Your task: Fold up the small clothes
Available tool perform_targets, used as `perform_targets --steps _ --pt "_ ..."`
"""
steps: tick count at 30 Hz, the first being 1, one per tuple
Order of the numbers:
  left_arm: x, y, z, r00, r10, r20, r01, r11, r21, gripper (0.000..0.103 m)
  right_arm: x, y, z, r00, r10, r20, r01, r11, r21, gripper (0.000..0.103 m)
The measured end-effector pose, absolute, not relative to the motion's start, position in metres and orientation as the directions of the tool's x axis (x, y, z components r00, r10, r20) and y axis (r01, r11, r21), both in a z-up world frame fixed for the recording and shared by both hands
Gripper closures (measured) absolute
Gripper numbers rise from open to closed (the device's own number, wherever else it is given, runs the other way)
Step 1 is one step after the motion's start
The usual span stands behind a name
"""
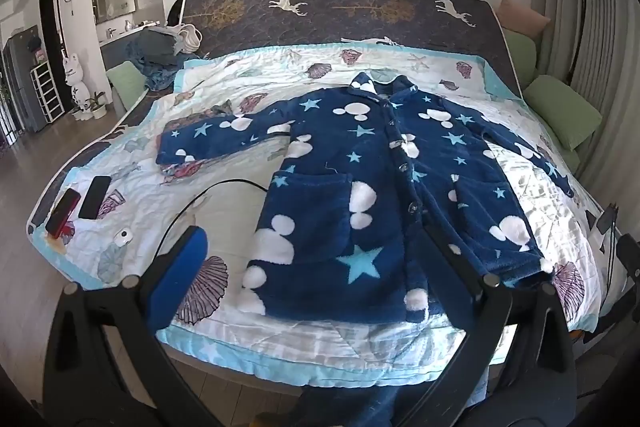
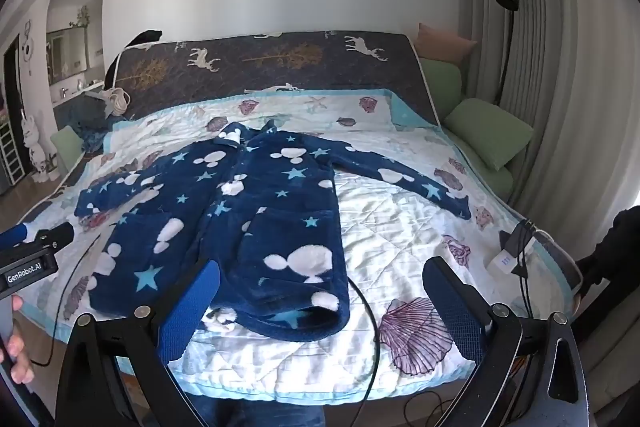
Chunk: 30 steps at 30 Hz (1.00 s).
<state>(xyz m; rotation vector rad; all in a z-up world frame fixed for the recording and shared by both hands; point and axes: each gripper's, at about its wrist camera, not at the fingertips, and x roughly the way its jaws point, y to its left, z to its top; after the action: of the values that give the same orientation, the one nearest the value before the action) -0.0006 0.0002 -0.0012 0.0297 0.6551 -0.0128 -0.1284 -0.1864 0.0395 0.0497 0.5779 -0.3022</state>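
Note:
A small dark blue fleece robe (image 1: pixel 360 187) with white mouse heads and light blue stars lies flat, buttoned, on the bed, sleeves spread to both sides. It also shows in the right wrist view (image 2: pixel 248 219). My left gripper (image 1: pixel 320 267) is open and empty, held above the robe's near hem. My right gripper (image 2: pixel 320 299) is open and empty, above the robe's near right corner. The left gripper (image 2: pixel 36 247) shows at the left edge of the right wrist view.
The robe lies on a white shell-print quilt (image 1: pixel 224 219) over a dark deer-print mattress (image 1: pixel 320 11). Two phones (image 1: pixel 80 207) lie at the left edge. A black cable (image 2: pixel 368 311) runs over the quilt. A white charger (image 2: pixel 508 259) sits at the right. Green cushions (image 1: pixel 560 115) lie beyond.

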Motion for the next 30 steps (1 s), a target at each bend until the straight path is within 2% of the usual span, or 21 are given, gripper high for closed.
perform_targets --steps 30 --pt "0.002 -0.001 -0.003 0.795 -0.029 -0.606 0.043 0.999 0.009 0.000 -0.120 -0.177 0.037 0.778 -0.269 -0.568 0.285 0.957 -0.064 0.000"
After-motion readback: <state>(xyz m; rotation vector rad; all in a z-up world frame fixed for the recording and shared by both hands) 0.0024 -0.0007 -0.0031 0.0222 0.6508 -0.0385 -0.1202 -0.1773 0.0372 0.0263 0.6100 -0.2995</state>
